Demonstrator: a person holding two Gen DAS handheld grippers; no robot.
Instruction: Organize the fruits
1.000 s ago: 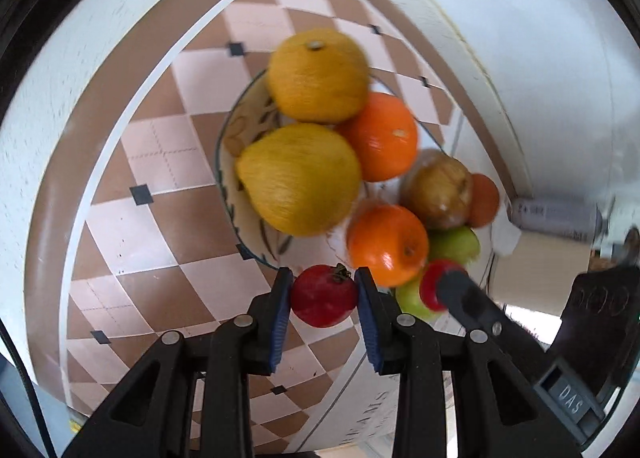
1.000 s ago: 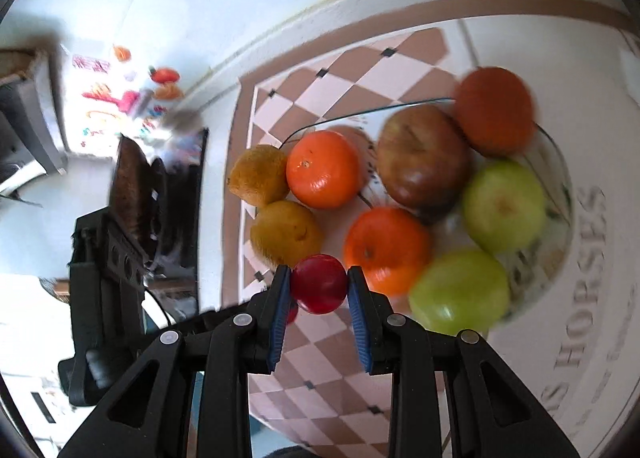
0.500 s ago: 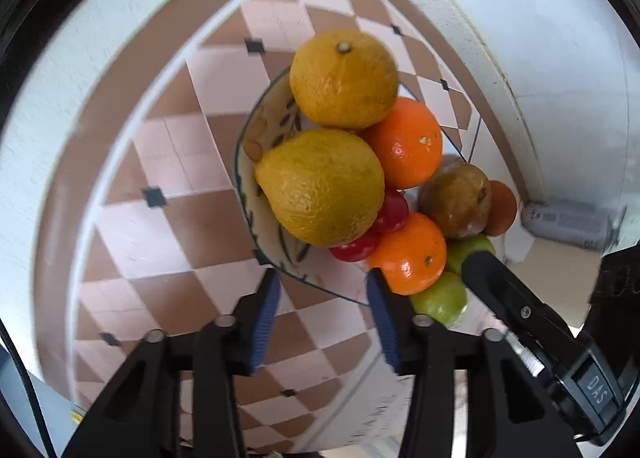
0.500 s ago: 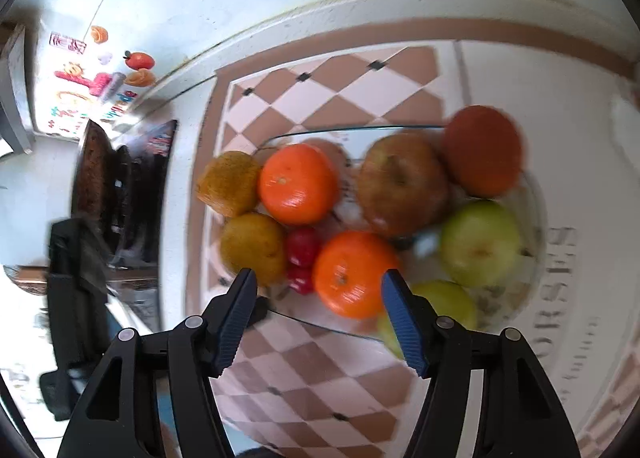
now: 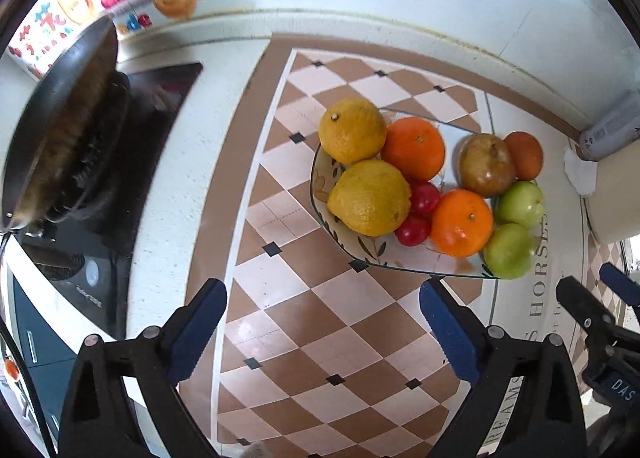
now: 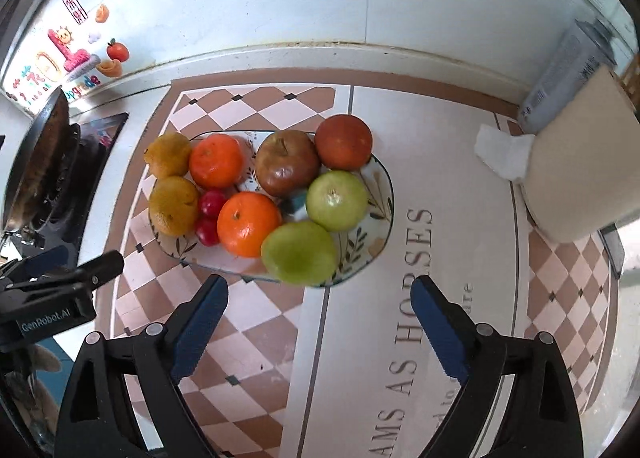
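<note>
- The left gripper (image 5: 322,312) and the right gripper (image 6: 318,308) have jaws apart, holding nothing, just before the plate (image 6: 368,234).
- Two small red fruits (image 6: 210,213) lie on the plate between yellow and orange ones.

— What do you have on the plate (image 6: 380,193)?

— I see two yellow citrus (image 6: 174,205) at its nine o'clock edge; two oranges (image 6: 249,223) beside them; two small red plums (image 6: 212,202) touching, wedged between.

— And toward three o'clock?

— A brownish apple (image 6: 286,162); a red-orange fruit (image 6: 343,142); two green apples (image 6: 337,200) touching.
</note>
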